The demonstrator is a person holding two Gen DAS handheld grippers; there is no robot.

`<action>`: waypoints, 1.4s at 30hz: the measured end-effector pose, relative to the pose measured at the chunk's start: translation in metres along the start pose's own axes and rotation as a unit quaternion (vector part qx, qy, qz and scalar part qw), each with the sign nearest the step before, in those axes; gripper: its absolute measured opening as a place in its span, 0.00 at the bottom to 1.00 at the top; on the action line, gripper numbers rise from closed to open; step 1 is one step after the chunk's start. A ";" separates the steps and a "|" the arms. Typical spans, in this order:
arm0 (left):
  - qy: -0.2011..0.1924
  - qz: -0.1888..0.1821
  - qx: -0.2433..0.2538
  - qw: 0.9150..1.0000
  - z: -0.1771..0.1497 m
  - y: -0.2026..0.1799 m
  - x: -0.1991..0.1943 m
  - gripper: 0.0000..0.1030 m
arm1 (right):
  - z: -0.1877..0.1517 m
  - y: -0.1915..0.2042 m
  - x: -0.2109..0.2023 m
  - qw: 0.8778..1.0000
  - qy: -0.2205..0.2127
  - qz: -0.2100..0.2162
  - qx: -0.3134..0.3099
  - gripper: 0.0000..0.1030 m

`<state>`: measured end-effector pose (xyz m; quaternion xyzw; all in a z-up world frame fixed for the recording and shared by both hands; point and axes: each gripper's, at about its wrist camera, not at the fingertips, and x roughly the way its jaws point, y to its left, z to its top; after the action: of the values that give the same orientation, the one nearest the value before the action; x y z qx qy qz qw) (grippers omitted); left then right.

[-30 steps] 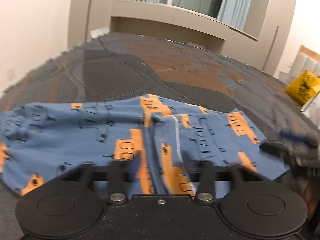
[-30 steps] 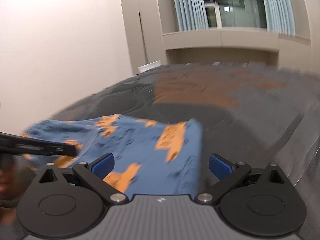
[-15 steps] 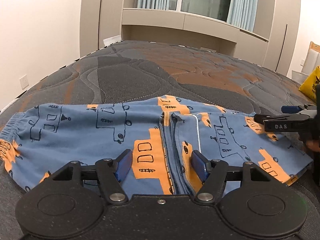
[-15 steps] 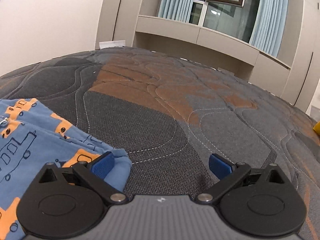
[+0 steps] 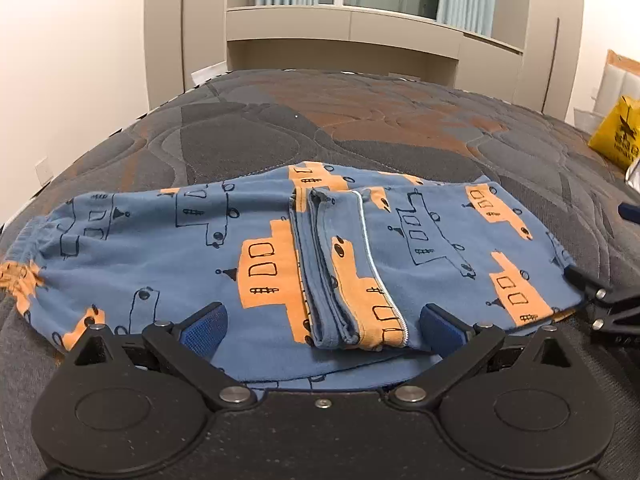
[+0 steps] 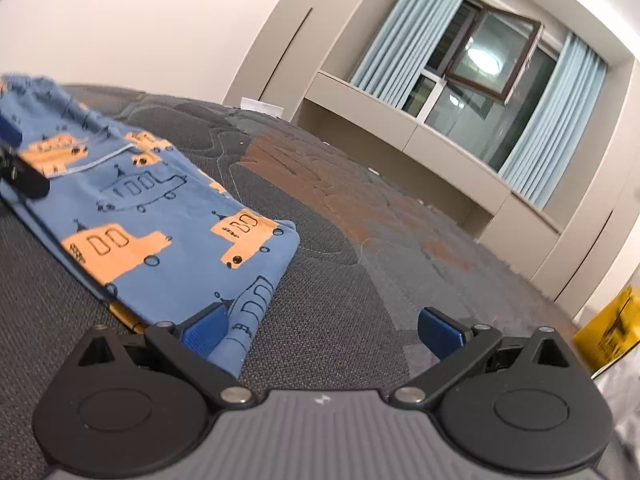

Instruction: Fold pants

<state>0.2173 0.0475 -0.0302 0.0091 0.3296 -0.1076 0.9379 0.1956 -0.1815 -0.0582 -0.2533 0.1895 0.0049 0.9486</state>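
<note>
Left gripper (image 5: 322, 326): jaws spread wide, having just been opening. The folded middle of the pants (image 5: 280, 256) lies between the blue pads (image 5: 204, 328), but neither pad presses the cloth; nothing is held.

Pants: blue cloth with orange boat print, lying flat on the bed (image 5: 360, 120), stretched crosswise in the left wrist view. One leg end is folded inward so that its hem and a pale seam line run up the centre of the garment. The gathered waistband sits at the far left edge. The near edge of the cloth passes under the left gripper's body.

Right gripper (image 6: 320, 334): jaws also wide apart, holding nothing. Its left pad (image 6: 204, 330) sits at the right-hand folded edge of the pants (image 6: 160, 240), just overlapping the corner of the cloth; whether it touches cannot be told. Its right pad is over bare bedcover. In the left wrist view this gripper (image 5: 608, 304) shows only as black linkage at the right edge, at the corner of the pants. The right wrist view is tilted.

Bed: dark grey quilted cover with brown patches, stitched in curving lines.

Containers: a yellow bag (image 5: 616, 132) stands at the far right side of the bed, well apart from the pants; also seen in the right wrist view (image 6: 608, 332). Its contents cannot be seen.

Background: beige cabinets (image 5: 344, 28) along the wall, window with pale blue curtains (image 6: 552, 120).
</note>
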 end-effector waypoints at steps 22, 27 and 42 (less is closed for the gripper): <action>-0.067 0.056 -0.252 0.964 -0.019 0.182 -0.057 0.99 | 0.082 0.051 0.009 0.976 -0.070 0.192 0.076 1.00; -0.096 0.049 -0.281 0.954 -0.014 0.192 -0.042 0.99 | 0.086 0.068 0.021 0.988 -0.053 0.139 0.051 1.00; -0.092 0.072 -0.235 0.965 -0.015 0.175 -0.035 0.99 | 0.079 0.099 0.032 0.993 -0.035 0.109 -0.012 1.00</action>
<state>0.2179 0.2265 -0.0299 -0.1973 0.2563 0.0405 0.9454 0.2431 -0.0604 -0.0541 -0.2418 0.1826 0.1191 0.9455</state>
